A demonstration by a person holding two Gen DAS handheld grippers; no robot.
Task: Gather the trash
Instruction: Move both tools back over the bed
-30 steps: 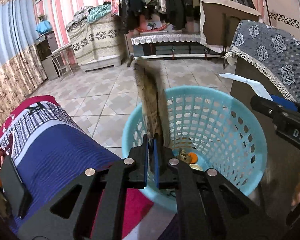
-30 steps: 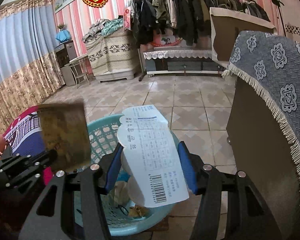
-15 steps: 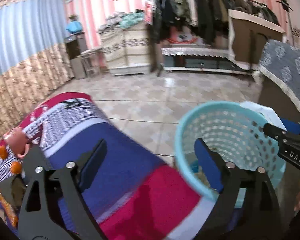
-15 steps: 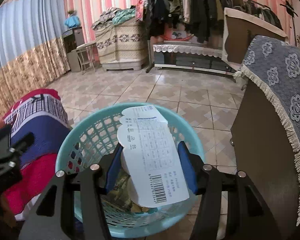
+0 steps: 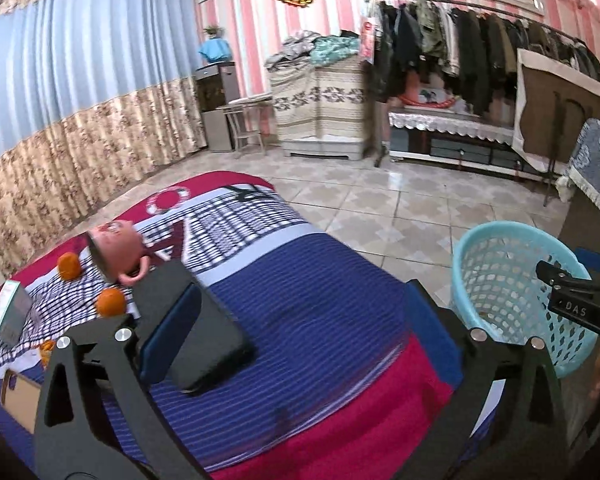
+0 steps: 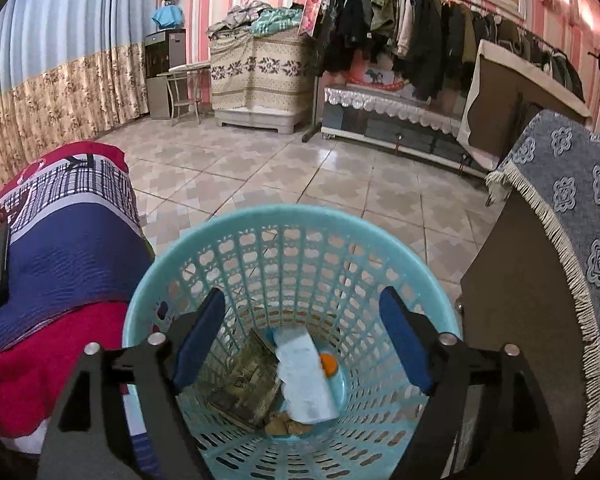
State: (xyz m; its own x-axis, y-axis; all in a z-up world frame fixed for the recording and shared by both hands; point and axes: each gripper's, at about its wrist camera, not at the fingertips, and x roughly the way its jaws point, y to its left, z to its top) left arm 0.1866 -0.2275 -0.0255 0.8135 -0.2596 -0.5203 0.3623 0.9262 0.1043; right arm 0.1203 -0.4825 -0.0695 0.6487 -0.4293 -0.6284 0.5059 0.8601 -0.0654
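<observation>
Two grippers are mine, one in each hand. Through the left wrist camera, my left gripper (image 5: 304, 328) is spreading its jaws wide with nothing between them, and it points down at the blue, white and red striped bed cover (image 5: 320, 304). On that cover lie a black flat case (image 5: 204, 336) under my left finger, two oranges (image 5: 110, 302), a pink cup (image 5: 118, 250) on its side, a small box (image 5: 8, 312) and a tan card (image 5: 20, 400) at the far left. The turquoise basket (image 5: 500, 280) stands on the floor just beside the bed, with my right gripper (image 5: 580, 304) at its far rim.

Through the right wrist camera, my right gripper (image 6: 304, 340) hangs over the basket (image 6: 260, 224), jaws opening and empty. Down at the bottom lie the white paper slip (image 6: 306, 384), a brownish printed wrapper (image 6: 248, 380) touching it, an orange piece (image 6: 329, 363) and some brown scraps (image 6: 286, 426).
</observation>
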